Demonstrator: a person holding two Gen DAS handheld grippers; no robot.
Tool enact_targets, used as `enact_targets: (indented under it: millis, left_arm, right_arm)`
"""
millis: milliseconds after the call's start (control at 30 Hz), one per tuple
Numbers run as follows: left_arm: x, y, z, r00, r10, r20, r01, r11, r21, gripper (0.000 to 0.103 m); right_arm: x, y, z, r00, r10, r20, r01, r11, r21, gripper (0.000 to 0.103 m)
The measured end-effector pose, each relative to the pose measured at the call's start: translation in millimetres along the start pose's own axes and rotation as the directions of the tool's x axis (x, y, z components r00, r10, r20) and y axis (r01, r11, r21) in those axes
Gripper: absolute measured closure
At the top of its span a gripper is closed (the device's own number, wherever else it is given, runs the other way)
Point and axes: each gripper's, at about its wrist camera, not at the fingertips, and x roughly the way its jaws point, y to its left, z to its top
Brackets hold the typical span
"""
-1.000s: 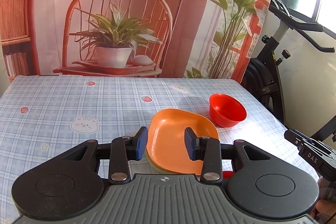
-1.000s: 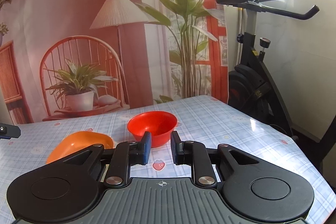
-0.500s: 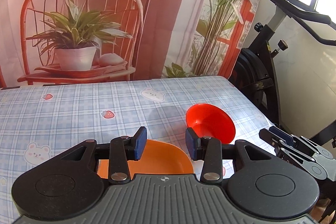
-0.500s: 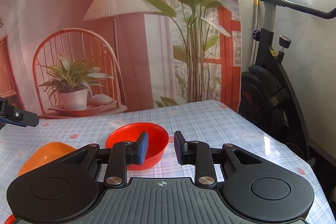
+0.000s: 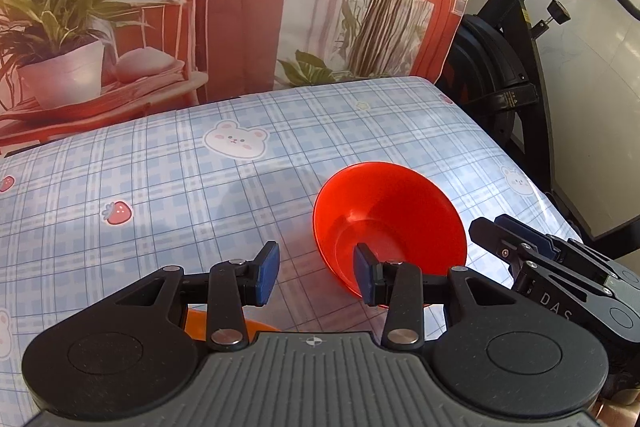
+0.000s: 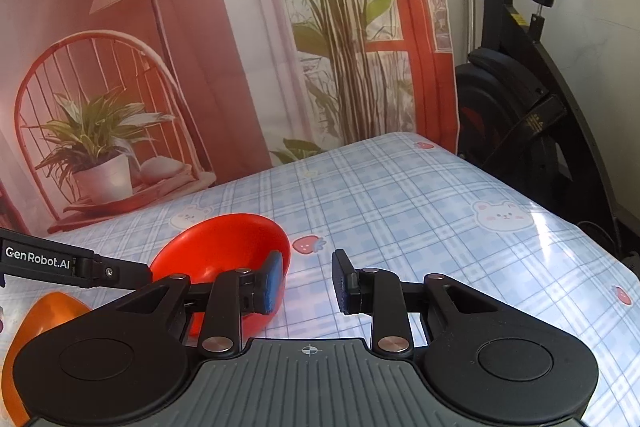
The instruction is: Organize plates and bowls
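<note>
Both grippers have come forward to the bowl (image 5: 390,223), so it is probably the next thing to pick. Left gripper (image 5: 316,273) is wide open and empty; right gripper (image 6: 306,281) also, its left finger inside the rim. Plate (image 6: 44,323) lies behind them. Bowl is glossy red, upright, empty, near the tabletop's (image 5: 180,179) right edge.

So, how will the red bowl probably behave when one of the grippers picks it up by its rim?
The red bowl looks like thin, glossy plastic, so it is probably light and stiff, perhaps slippery between the pads. Its wide flaring wall over a narrow base suggests that it may tip if pushed at the rim. The right gripper has its jaws open with one pad near that rim.
</note>
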Motion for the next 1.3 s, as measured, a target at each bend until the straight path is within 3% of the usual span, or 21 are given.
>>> enact_targets:
  millis: [267,433,667,867,1300]
  left_arm:
    - [21,3,0,0.999,-0.006,-0.052,0.005,1.000,-0.015,0.061]
    - [23,3,1,0.998,-0.031,-0.045,0.031,0.999,-0.016,0.062]
    - [24,3,0,0.997,-0.061,-0.048,0.060,0.998,-0.020,0.088]
    - [1,-6,-5,0.999,-0.047,0.005,0.046,0.998,0.032,0.089]
    - [-64,-4,-25,0.996,-0.063,0.058,0.061,0.998,0.030,0.089]
  right_arm:
    - [18,3,0,0.998,0.026,-0.056,-0.023,0.998,0.052,0.079]
    - [23,5,-1,0.995,0.035,-0.095,-0.026,0.995,0.092,0.087]
    - [25,6,-2,0.993,0.055,-0.102,-0.041,0.990,0.135,0.094]
    - [11,13,0,0.995,0.044,-0.092,-0.031,0.990,0.139,0.095]
    - [-50,32,4,0.996,0.081,-0.045,-0.071,0.979,0.192,0.097]
